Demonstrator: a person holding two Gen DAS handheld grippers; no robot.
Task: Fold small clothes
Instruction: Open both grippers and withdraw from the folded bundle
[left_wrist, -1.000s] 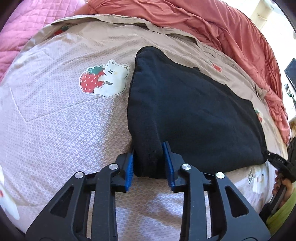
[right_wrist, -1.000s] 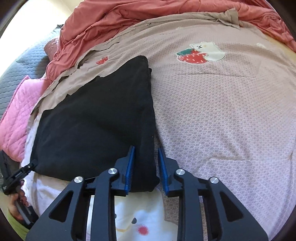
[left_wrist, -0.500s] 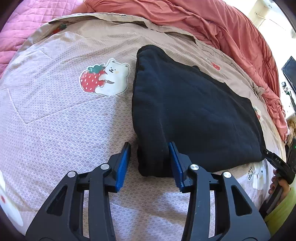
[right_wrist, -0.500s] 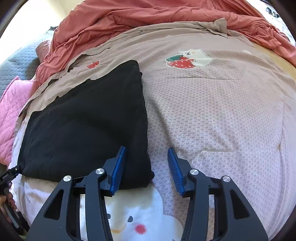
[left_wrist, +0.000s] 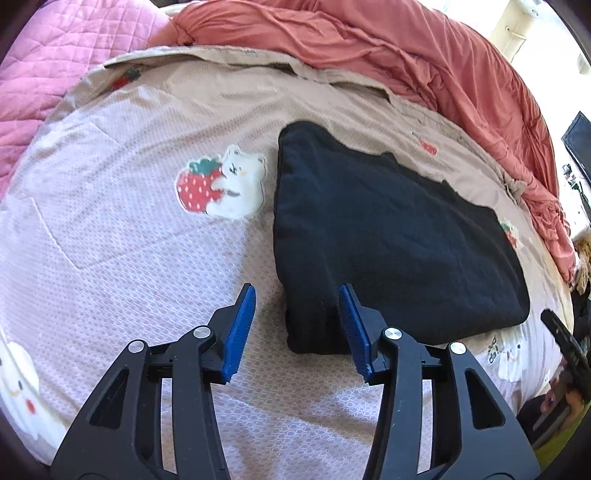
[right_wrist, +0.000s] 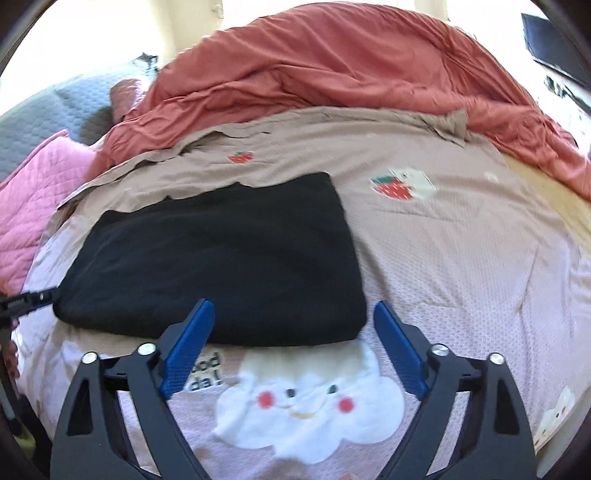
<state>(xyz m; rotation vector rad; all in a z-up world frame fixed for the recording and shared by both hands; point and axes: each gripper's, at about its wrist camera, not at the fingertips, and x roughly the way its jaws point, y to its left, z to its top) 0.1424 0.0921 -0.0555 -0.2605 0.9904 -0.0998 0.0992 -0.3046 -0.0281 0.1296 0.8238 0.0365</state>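
Note:
A black garment (left_wrist: 388, 251), folded into a rough rectangle, lies flat on the beige printed bed sheet (left_wrist: 110, 221). My left gripper (left_wrist: 297, 328) hovers at its near left corner. Its jaws are opening; the corner lies loose between them, beside the right pad, with a gap at the left pad. In the right wrist view the garment (right_wrist: 221, 258) sits just beyond my right gripper (right_wrist: 295, 343). Those jaws are opening wide, raised above the sheet, and press on nothing. The right gripper's tip (left_wrist: 565, 339) shows at the garment's far corner in the left wrist view.
A rumpled red-orange duvet (left_wrist: 406, 48) is heaped along the far side of the bed. A pink quilted blanket (left_wrist: 55, 66) and a grey quilted pillow (right_wrist: 55, 110) lie at one end. A strawberry-and-bear print (left_wrist: 221, 188) and a white cloud print (right_wrist: 306, 398) mark the sheet.
Both grippers were shut on the garment's near corners and have let go. The right gripper opened wide, rose and drew back; the left opened and barely moved. The garment stays flat.

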